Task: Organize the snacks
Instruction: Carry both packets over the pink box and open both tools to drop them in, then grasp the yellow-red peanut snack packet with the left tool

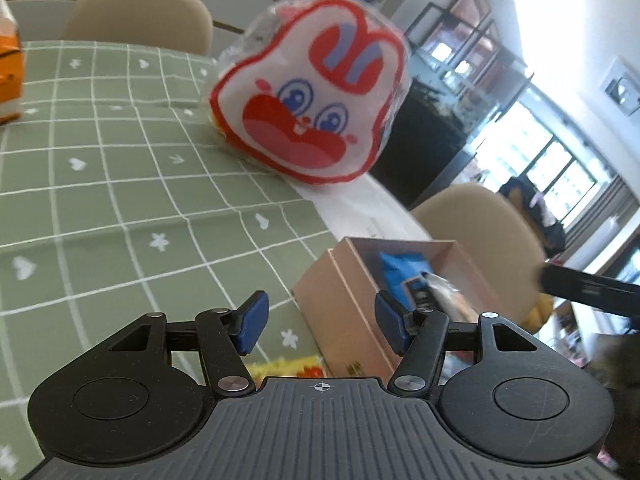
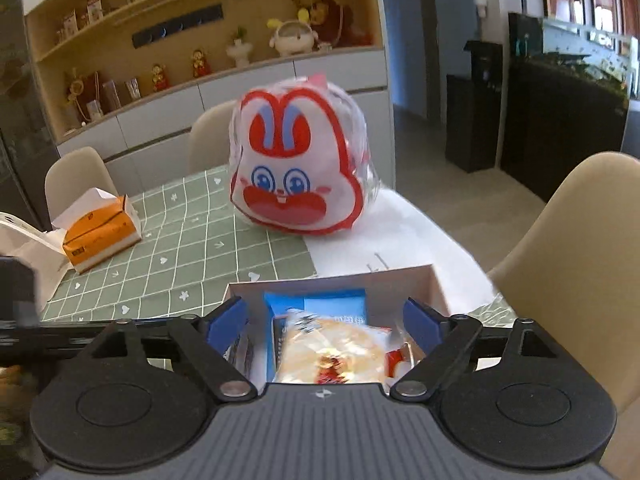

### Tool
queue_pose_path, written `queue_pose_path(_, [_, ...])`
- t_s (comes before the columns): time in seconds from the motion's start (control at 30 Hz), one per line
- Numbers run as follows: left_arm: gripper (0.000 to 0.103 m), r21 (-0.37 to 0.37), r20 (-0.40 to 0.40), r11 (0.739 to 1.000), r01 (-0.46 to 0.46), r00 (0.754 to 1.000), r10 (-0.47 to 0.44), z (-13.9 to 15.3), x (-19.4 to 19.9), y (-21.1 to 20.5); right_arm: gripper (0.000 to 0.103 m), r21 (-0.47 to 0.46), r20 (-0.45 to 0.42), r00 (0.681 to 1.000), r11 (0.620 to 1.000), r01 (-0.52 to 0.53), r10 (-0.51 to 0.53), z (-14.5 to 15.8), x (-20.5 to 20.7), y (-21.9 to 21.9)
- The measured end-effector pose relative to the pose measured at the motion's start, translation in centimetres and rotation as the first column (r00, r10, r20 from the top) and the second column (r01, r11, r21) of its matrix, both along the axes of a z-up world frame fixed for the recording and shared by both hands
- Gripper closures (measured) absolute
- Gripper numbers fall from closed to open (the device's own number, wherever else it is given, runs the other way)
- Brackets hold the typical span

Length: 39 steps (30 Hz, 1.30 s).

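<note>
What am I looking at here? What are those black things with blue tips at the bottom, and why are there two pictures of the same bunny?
Those are two hand-held grippers, one in each of a person's hands, each carrying its own camera looking along its fingers. So one picture comes from the left gripper, the other from the right gripper. Both stand open and hold nothing. On the green checked tablecloth sits a bunny-faced snack bag, with an orange tissue box off to one side. Nearer is an open cardboard box already holding snacks: a blue packet and a round wrapped cake. The right gripper hangs just over that box.
</note>
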<state>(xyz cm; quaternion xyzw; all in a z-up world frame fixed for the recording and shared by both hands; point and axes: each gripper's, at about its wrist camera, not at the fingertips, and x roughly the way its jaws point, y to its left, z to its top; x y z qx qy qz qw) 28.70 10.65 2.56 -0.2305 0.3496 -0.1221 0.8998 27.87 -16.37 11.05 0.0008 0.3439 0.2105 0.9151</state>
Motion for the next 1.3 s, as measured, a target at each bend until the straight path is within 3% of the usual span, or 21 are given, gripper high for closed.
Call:
queue_pose_path(0.1, [0.04,0.021,0.017,1.0,-0.021,1.0,0.021,-0.5,0.3,-0.2,0.016,-0.019,0.031,0.999,0.999,0.033,-0.032,0.2,-1.5,-1.0])
queue_pose_path(0.23, [0.041,0.057,0.016,0.998,0.008,1.0,-0.009,-0.4,-0.1,-0.3,0.016,-0.036,0.086,0.996,0.999,-0.016,0.019,-0.2,-6.0,-1.3])
queue_pose_path(0.3, [0.05,0.125,-0.014,0.992,0.03,0.999,-0.029,-0.8,-0.4,-0.6,0.016,-0.021,0.09,0.994,0.998,-0.061,0.063,-1.0,-8.7,-1.2])
queue_pose_path(0.47, [0.059,0.166,-0.024,0.981,0.098,0.995,-0.096,-1.9,-2.4,-1.0,0.016,-0.046,0.088,0.985,0.988,-0.146,0.15,-3.7,-14.5,0.3])
queue_pose_path(0.6, [0.061,0.249,-0.001,0.953,0.171,0.984,-0.177,-1.6,-5.3,-2.1,0.016,-0.095,0.082,0.979,0.979,-0.179,0.187,-5.5,-17.1,2.5])
queue_pose_path(0.83, [0.061,0.307,-0.005,0.919,0.249,0.966,-0.26,-0.8,-11.9,-2.0,0.016,-0.036,-0.003,0.98,0.979,-0.201,0.201,-8.0,-18.2,6.2])
queue_pose_path(0.97, [0.062,0.338,-0.007,0.904,0.263,0.961,-0.277,-0.3,-14.8,-1.1,0.016,-0.049,-0.048,0.978,0.978,-0.203,0.201,-9.7,-18.1,7.9])
queue_pose_path(1.1, [0.062,0.412,0.014,0.896,0.168,0.982,-0.191,0.6,-17.6,-0.2,0.016,-0.145,-0.024,0.979,0.969,-0.202,0.2,-10.6,-19.2,8.1])
queue_pose_path(1.3, [0.062,0.386,-0.006,0.915,0.118,0.992,-0.125,1.6,-19.4,0.7,0.016,-0.149,-0.016,0.997,0.986,-0.073,0.071,-10.8,-18.5,3.8])
